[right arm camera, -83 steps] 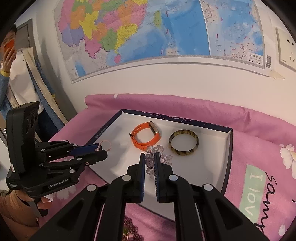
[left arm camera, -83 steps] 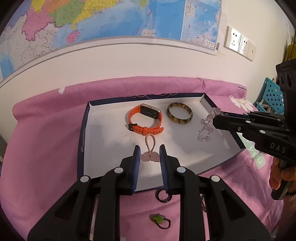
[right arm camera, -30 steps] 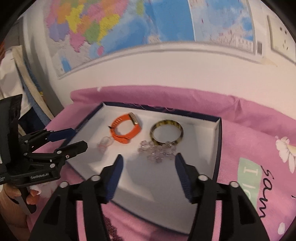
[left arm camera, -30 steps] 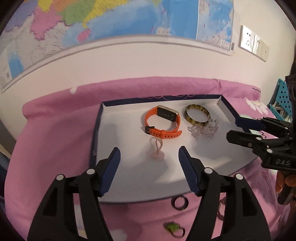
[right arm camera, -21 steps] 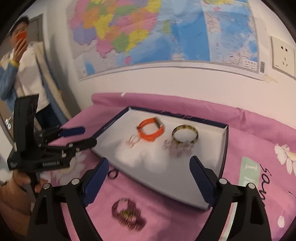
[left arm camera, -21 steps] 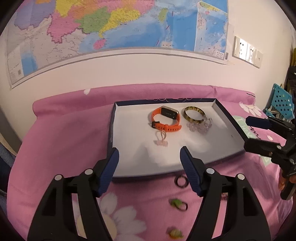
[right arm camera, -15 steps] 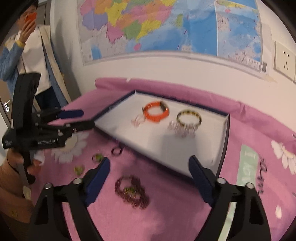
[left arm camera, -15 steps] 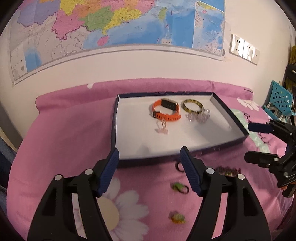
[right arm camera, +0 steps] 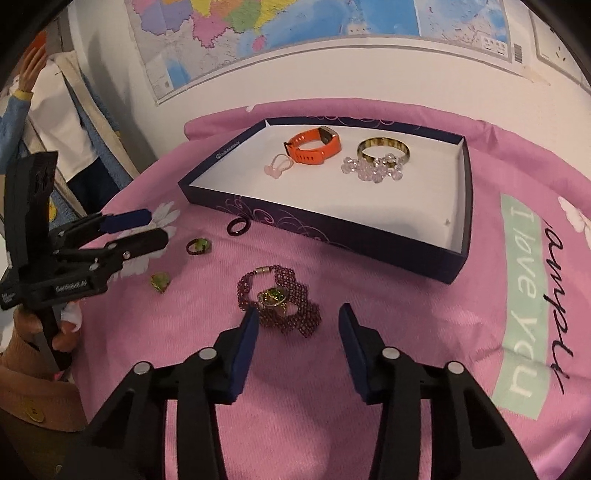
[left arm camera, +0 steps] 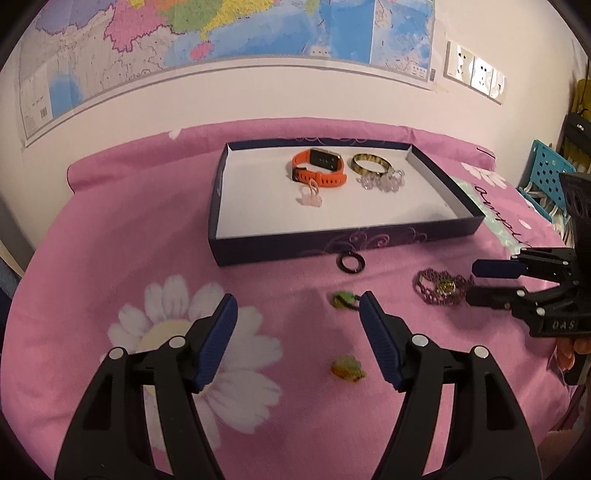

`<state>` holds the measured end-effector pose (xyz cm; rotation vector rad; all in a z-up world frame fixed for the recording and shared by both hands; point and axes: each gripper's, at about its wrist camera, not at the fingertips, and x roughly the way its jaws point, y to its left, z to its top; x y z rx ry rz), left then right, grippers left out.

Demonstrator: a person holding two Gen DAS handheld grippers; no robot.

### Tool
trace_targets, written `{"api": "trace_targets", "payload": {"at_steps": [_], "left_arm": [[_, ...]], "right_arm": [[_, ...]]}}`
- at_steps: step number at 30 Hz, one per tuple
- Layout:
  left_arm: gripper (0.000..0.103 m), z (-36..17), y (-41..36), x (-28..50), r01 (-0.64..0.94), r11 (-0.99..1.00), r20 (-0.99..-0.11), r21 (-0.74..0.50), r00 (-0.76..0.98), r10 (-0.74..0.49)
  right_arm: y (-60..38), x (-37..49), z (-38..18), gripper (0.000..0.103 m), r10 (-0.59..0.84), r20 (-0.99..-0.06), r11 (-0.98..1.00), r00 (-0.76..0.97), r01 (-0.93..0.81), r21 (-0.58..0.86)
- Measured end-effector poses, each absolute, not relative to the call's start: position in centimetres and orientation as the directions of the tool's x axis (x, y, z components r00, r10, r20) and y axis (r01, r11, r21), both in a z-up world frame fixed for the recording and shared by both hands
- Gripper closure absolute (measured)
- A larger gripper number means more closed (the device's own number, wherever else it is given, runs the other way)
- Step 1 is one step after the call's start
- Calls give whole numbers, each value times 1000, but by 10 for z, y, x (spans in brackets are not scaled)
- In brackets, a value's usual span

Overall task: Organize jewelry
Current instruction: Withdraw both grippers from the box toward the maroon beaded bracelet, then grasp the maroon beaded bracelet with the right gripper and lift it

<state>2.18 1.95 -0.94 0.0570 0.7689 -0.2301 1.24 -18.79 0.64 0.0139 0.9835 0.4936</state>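
Note:
A dark blue box (left arm camera: 343, 246) (right arm camera: 466, 192) holds an orange watch (left arm camera: 319, 168) (right arm camera: 314, 146), a brown bangle (left arm camera: 369, 163) (right arm camera: 384, 149), a clear bead bracelet (left arm camera: 380, 181) (right arm camera: 373, 170) and a pink hair tie (left arm camera: 310, 194) (right arm camera: 277, 164). On the pink cloth in front lie a black ring (left arm camera: 350, 263) (right arm camera: 237, 225), a green hair tie (left arm camera: 343, 300) (right arm camera: 198, 245), a yellow-green piece (left arm camera: 347, 369) (right arm camera: 160, 281) and a purple bead bracelet (left arm camera: 441, 290) (right arm camera: 282, 301). My left gripper (left arm camera: 297, 310) (right arm camera: 146, 225) is open and empty above the cloth. My right gripper (right arm camera: 295, 321) (left arm camera: 487, 280) is open and empty just before the purple bracelet.
A wall with a map (left arm camera: 221, 33) stands behind the cloth-covered surface. A person (right arm camera: 44, 110) stands at the left in the right wrist view. A blue perforated basket (left arm camera: 546, 173) sits at the far right.
Both grippers let go of the pink hair tie and clear bead bracelet in the box, opened wide, and pulled back toward the near side over the loose pieces on the cloth.

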Motion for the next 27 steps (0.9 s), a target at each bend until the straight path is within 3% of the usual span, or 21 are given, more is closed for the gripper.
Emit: {"api": "trace_targets", "payload": {"at_steps": [7, 17, 27], "left_arm": [[35, -15, 17, 13, 243, 969, -705, -39, 681, -199], [35, -19, 10, 9, 267, 963, -715, -36, 666, -211], [38, -24, 4, 4, 316, 948, -732, -25, 641, -233]], "right_arm": [[-191, 16, 3, 65, 413, -797, 894, 442, -364, 261], [-188, 17, 2, 83, 402, -804, 897, 438, -365, 250], [-188, 18, 1, 93, 403, -803, 897, 440, -362, 252]]}}
